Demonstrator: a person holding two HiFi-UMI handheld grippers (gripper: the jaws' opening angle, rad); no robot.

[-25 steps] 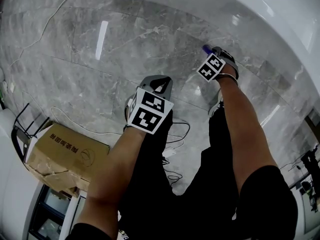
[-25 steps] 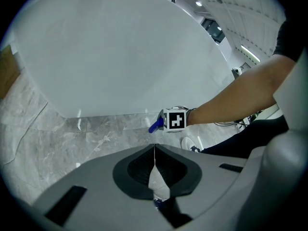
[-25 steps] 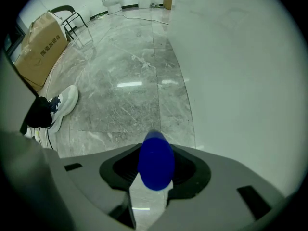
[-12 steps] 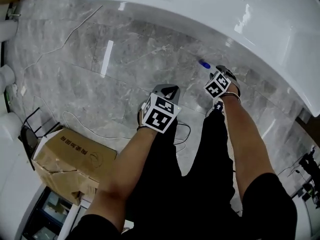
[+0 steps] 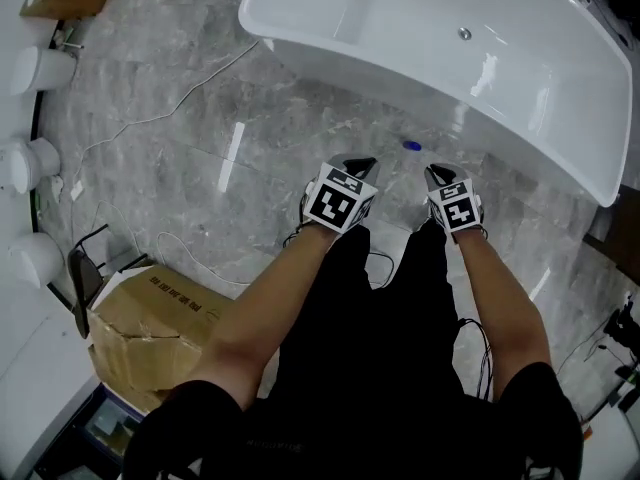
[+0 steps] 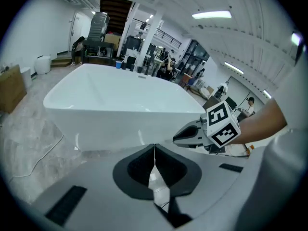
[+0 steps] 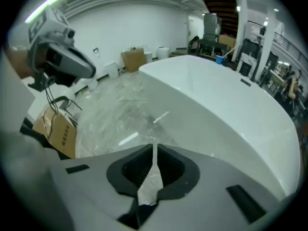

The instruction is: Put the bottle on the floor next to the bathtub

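Judging it nearly done, I see the bottle [image 5: 411, 146] on the floor [image 5: 200, 98] just beside the bathtub [image 5: 400, 78], my right gripper [image 5: 434, 172] closing on nothing and my left gripper [image 5: 360, 162] clenched empty, both clear of it.

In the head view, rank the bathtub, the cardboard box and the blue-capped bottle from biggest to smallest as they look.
1. bathtub, by far the largest
2. cardboard box
3. bottle, just a small blue spot, seen end-on from above, so it likely looks smaller than it is
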